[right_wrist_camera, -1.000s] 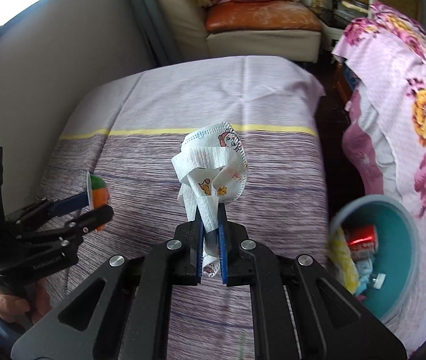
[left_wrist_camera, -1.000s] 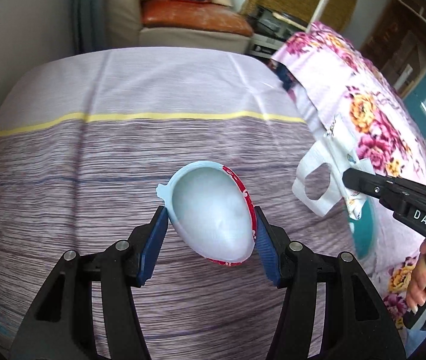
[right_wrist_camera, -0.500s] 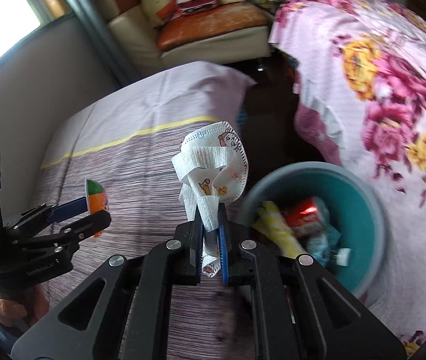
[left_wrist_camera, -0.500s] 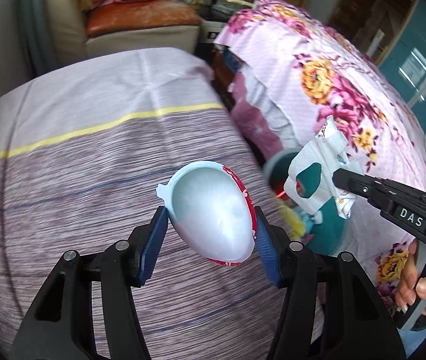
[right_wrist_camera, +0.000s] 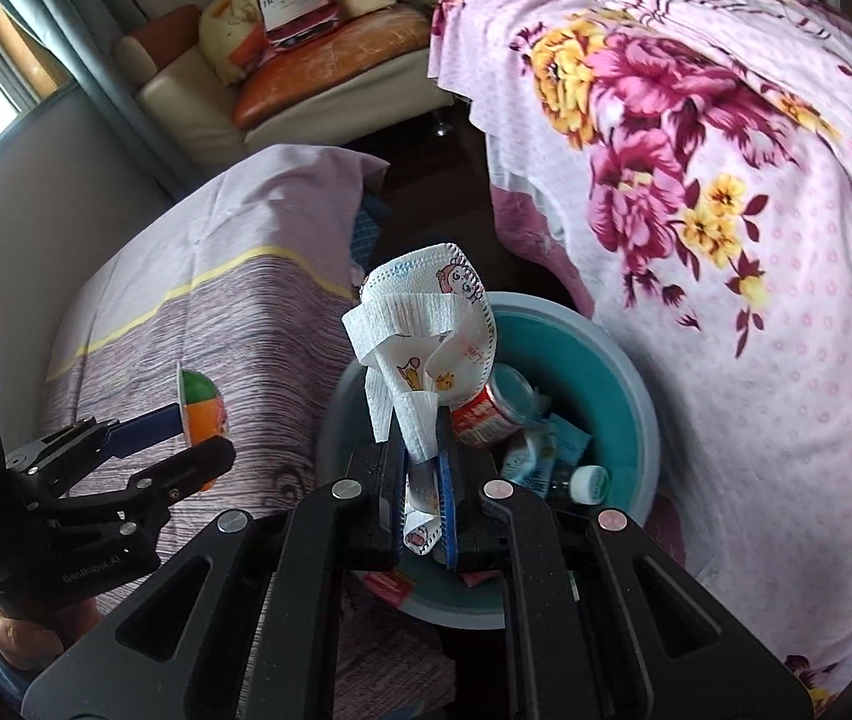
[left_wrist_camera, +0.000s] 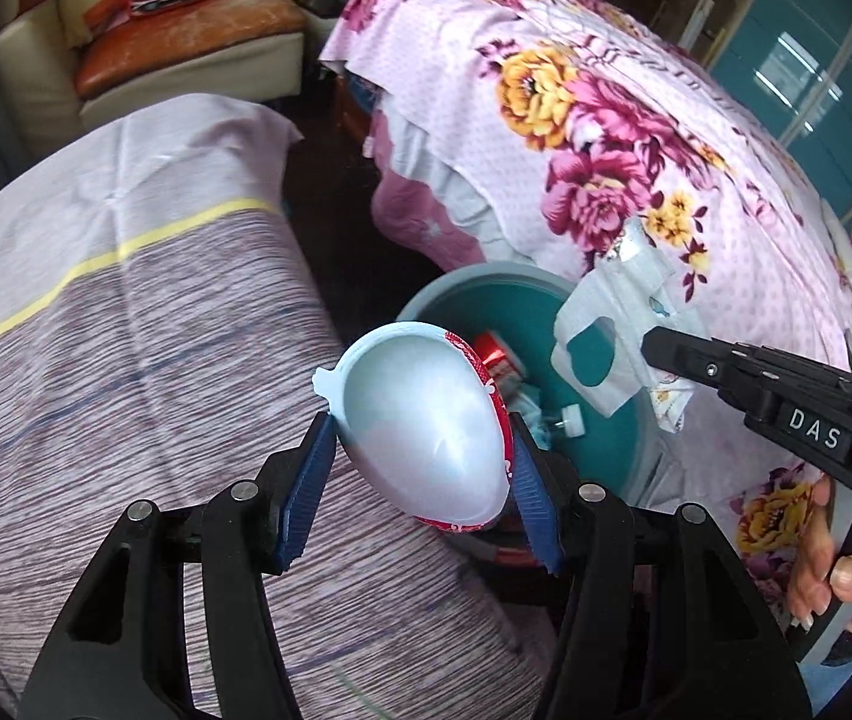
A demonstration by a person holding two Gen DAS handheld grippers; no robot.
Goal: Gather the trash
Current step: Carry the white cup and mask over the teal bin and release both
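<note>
My left gripper (left_wrist_camera: 417, 468) is shut on an empty white plastic cup (left_wrist_camera: 420, 414) with a red rim, held above the table's right edge, just left of the teal trash bin (left_wrist_camera: 606, 450). From the right wrist view the same cup (right_wrist_camera: 201, 405) shows green and orange in the left gripper (right_wrist_camera: 186, 438). My right gripper (right_wrist_camera: 423, 468) is shut on a crumpled white face mask (right_wrist_camera: 426, 330) with cartoon prints, held directly over the bin (right_wrist_camera: 630, 378). The mask (left_wrist_camera: 618, 330) also shows in the left wrist view, over the bin's far side. The bin holds a red can (right_wrist_camera: 486, 414) and wrappers.
A table with a striped purple cloth (left_wrist_camera: 126, 360) lies to the left. A bed with a pink floral cover (right_wrist_camera: 726, 240) rises to the right of the bin. A sofa with cushions (right_wrist_camera: 306, 72) stands at the back. Dark floor separates table and bed.
Both grippers have swung right from over the table toward the bin, each keeping its load. The mask now hangs over the bin and the cup is beside its rim.
</note>
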